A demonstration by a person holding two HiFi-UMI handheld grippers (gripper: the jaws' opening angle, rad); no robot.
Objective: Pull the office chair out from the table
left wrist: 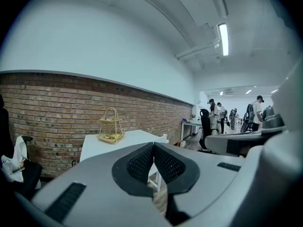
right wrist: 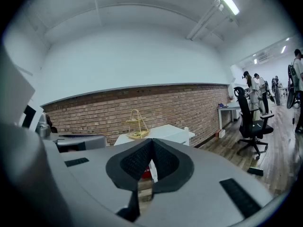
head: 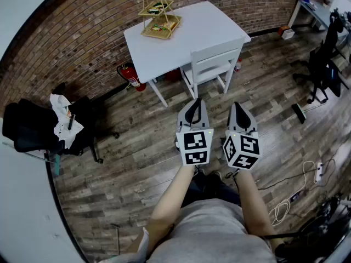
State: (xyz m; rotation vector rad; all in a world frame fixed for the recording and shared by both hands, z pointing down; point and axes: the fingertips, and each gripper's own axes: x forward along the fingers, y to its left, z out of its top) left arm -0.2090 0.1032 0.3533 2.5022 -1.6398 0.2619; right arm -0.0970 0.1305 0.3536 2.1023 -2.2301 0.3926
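Hovering short of the chair (head: pixel 213 56) at the counter (head: pixel 197 26), left tongs (head: pixel 195 102) and right tongs (head: pixel 239 107) are pressed together, empty; only gripper views show people (left wrist: pixel 213 113).

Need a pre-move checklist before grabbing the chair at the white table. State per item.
1. Chair tucked in: white chair pushed up to the white table: ok.
2. Fingers open for a grab: left gripper and right gripper both shut, empty: not ok.
3. Grippers at the chair: both short of it: not ok.
4. Floor between grippers and chair bare: ok.
5. Basket on the table upright: ok.
6. Chair legs free: partly hidden: cannot tell.
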